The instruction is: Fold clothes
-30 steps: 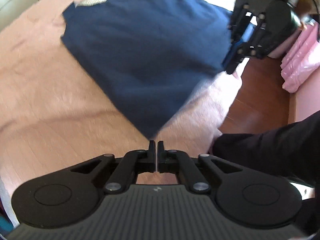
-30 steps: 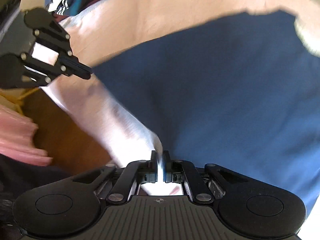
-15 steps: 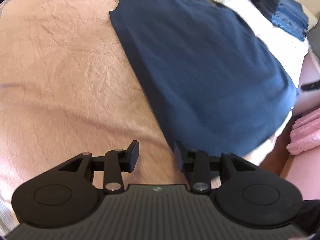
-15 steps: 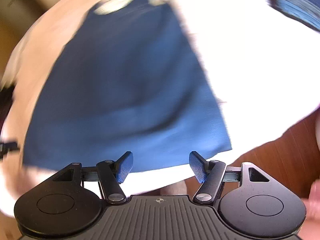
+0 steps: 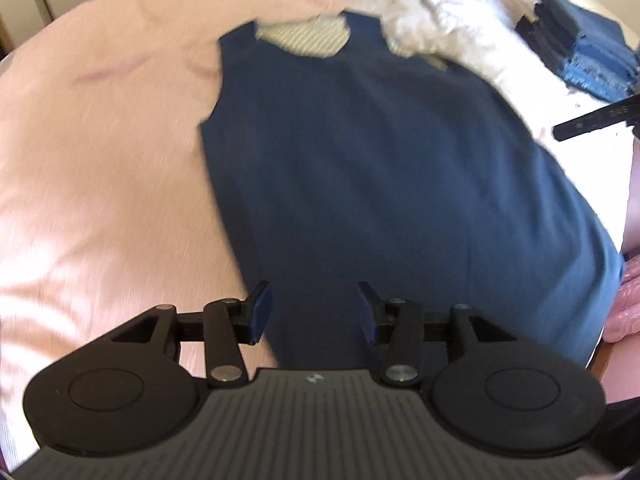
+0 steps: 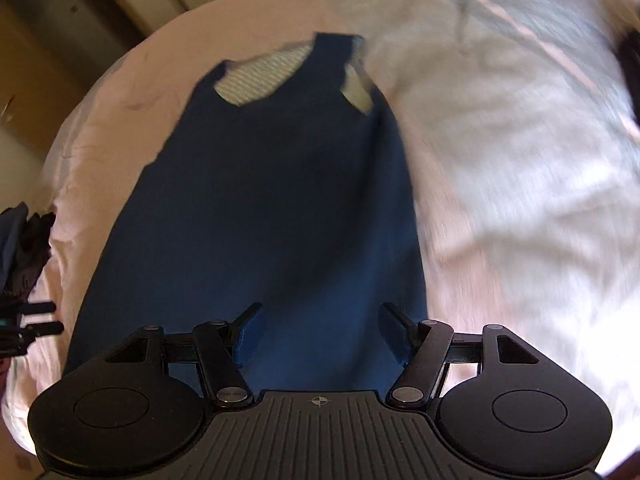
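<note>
Both grippers have let go. A second ago each pinched the dress (image 5: 380, 184); now it lies flat on the bed (image 5: 100, 160), neck at 12 o'clock. The left gripper (image 5: 314, 308) is opening wider, empty. The right gripper (image 6: 320, 334) is wide, empty. Folding can start. No boxes or baskets show.

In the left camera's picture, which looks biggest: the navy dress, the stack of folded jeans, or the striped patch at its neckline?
1. Navy dress
2. Stack of folded jeans
3. Striped patch

The last two look close, so their order is unsure.
</note>
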Demonstrator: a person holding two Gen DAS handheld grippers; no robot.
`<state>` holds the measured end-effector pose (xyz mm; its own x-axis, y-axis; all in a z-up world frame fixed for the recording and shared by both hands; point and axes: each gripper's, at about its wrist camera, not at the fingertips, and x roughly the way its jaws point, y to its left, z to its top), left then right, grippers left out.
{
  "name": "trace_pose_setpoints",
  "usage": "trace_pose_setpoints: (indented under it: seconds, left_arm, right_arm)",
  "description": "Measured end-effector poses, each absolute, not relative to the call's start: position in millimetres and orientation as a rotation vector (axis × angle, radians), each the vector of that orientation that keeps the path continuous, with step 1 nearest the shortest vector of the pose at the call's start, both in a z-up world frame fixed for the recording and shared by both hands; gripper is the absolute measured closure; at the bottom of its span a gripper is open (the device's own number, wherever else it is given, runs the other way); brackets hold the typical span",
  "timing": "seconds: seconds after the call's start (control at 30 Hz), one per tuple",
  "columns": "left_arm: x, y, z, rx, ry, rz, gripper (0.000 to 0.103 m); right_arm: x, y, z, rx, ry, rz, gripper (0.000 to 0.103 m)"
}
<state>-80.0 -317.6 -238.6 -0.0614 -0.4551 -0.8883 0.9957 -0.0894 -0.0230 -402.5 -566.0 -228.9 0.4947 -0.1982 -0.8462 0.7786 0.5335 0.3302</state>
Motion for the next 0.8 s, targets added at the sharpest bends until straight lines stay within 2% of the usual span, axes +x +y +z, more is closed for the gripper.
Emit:
trace_pose_setpoints:
  seconds: [0.23,0.5,0.57,0.63,0.8]
  left_arm:
    - [-118.4,-419.9,-228.9,0.929,0.693,-1.829,0.063]
    - [-214.5,-554.7,-236.1,1.06,0.532,-2.179,0.06]
    - [-238.6,-585.2,-243.2,1.085,0.531,-2.234,0.054]
    - [-258.5,-612.1,-256.1,1.125,0.567,-2.269,0.044]
    - [-296.3,-679.4,-305.6,1.27,0.698,-2.238,0.041]
  right_arm:
    - [-419.6,-577.0,-220.7,0.814,0.852,-0.715,0.037]
    - [-492.8,-519.6,-234.9,1.057,0.783,-0.928,0.037]
    - [-513.2,-500.7,-241.2,1.153,0.729,-0.969,0.037]
    - [-528.7,-482.2,-248.7,1.23,0.684,-0.995,0.037]
    - [-561.9,-447.6,-268.0,1.387,0.594,-1.063,0.037]
